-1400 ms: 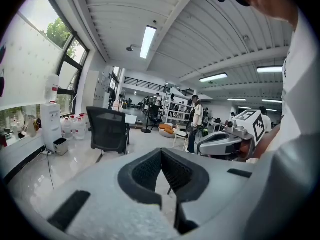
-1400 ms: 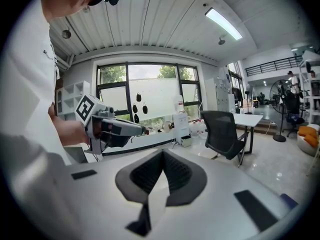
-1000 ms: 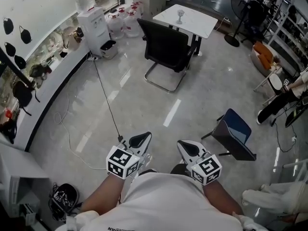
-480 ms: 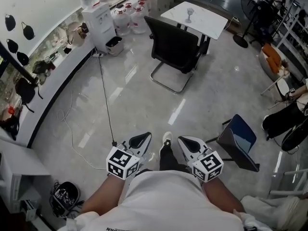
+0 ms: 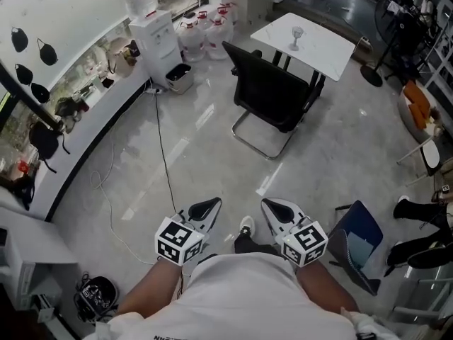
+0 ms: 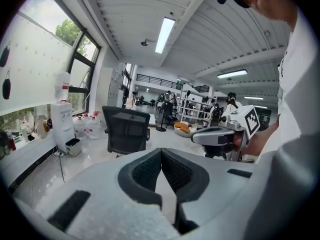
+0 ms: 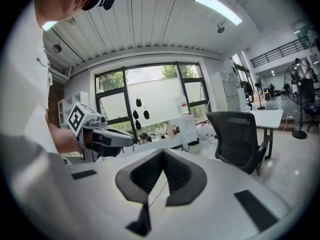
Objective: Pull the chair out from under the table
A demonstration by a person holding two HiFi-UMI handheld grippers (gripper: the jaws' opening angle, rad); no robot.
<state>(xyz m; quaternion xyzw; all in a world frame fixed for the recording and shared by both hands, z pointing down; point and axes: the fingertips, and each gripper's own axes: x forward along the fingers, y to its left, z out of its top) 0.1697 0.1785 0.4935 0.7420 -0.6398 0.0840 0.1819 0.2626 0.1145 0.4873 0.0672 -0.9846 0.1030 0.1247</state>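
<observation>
A black mesh-backed chair [image 5: 272, 94] on a chrome sled base stands with its seat tucked under a small white table [image 5: 315, 44], its back toward me. It also shows in the left gripper view as the chair [image 6: 126, 130] and in the right gripper view as the chair [image 7: 240, 136]. A glass [image 5: 296, 34] stands on the table. My left gripper [image 5: 212, 205] and right gripper [image 5: 271, 206] are held side by side close to my body, far short of the chair. Both are shut with nothing between the jaws.
A white water dispenser [image 5: 157, 41] and several water jugs [image 5: 205, 23] stand by the wall at left. A black cable [image 5: 163, 154] runs across the glossy floor. A blue folding chair [image 5: 357, 243] lies at lower right. A seated person's legs [image 5: 425, 222] are at the right edge.
I have walked forward: the chair and table have come lower and more central in the head view. Both grippers keep their place before my body, still shut.
</observation>
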